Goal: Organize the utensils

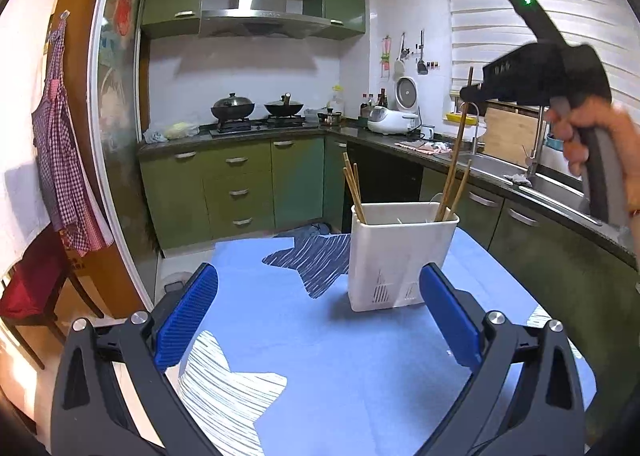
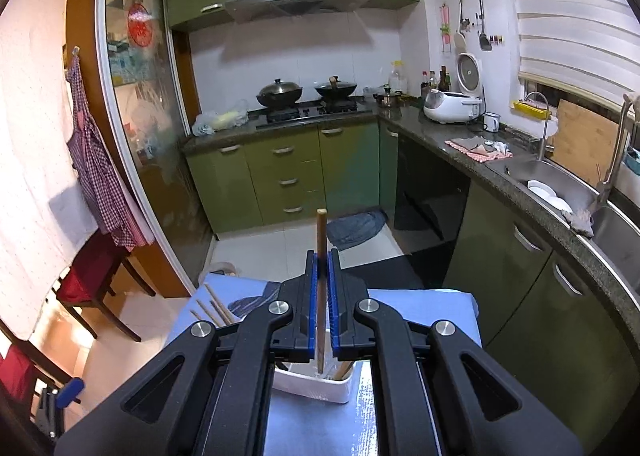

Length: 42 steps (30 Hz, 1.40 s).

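A white utensil holder [image 1: 400, 256] stands on the blue table [image 1: 320, 356], with several wooden chopsticks [image 1: 354, 187] in it. My left gripper [image 1: 320, 320] is open and empty, low over the table just in front of the holder. My right gripper [image 2: 323, 288] is shut on a wooden chopstick [image 2: 321, 240], held upright with its lower end inside the holder [image 2: 316, 384]. In the left wrist view the right gripper [image 1: 472, 92] shows above the holder's right side, holding that chopstick [image 1: 456, 151].
The blue cloth has dark and pale star patterns [image 1: 316, 260]. Green cabinets [image 1: 240, 183], a stove with woks [image 1: 256, 107] and a counter with a sink [image 2: 560, 183] ring the room. A red chair [image 2: 88, 284] stands at the left.
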Each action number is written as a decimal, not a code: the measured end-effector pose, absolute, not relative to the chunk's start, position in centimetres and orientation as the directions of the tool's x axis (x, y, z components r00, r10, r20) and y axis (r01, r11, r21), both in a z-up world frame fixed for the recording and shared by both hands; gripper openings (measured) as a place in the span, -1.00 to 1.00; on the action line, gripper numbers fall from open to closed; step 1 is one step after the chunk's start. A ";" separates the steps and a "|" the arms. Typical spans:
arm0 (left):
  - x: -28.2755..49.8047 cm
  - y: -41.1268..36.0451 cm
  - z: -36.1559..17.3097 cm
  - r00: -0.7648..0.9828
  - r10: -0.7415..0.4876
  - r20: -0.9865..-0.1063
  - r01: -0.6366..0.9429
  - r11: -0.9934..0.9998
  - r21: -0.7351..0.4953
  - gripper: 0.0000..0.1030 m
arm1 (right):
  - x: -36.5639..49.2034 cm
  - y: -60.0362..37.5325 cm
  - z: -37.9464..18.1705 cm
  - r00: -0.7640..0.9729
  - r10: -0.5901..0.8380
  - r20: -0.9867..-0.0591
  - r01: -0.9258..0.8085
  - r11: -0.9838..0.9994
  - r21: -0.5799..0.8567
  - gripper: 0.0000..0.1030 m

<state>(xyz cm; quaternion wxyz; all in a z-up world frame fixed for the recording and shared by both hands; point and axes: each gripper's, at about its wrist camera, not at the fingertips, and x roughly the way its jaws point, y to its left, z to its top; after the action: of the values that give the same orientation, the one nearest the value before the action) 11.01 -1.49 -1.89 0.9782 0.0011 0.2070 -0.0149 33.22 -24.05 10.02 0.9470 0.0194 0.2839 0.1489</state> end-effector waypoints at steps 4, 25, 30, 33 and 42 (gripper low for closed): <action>10.9 -1.3 -2.1 0.908 -0.032 -0.417 0.025 0.999 -0.023 0.87 | 33.6 -23.7 8.5 0.781 0.296 -0.549 -0.277 0.953 0.121 -0.89; 10.9 -1.5 -1.4 0.908 -0.012 -0.419 0.006 1.000 -0.017 0.87 | 28.8 -24.5 5.8 0.788 0.318 -0.527 -0.300 0.946 0.123 -0.41; 10.7 -1.8 -1.5 0.906 -0.024 -0.422 0.013 0.999 -0.031 0.87 | 22.8 -26.7 4.8 0.838 0.300 -0.455 -0.278 0.953 0.117 -0.11; 10.4 -2.0 -1.7 0.906 -0.031 -0.423 0.017 0.999 -0.036 0.87 | 19.3 -27.8 2.7 0.854 0.287 -0.434 -0.260 0.958 0.121 0.23; 8.3 -3.3 -3.0 0.903 -0.032 -0.429 0.026 0.999 -0.020 0.87 | 9.3 -30.0 -5.5 0.882 0.214 -0.419 -0.183 0.976 0.114 0.91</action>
<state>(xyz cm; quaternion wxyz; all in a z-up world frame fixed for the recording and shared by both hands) 8.27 -3.27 -3.02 0.9754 -0.0070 0.2199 -0.0149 9.34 -30.05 -5.50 0.9695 0.0353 0.2200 0.1026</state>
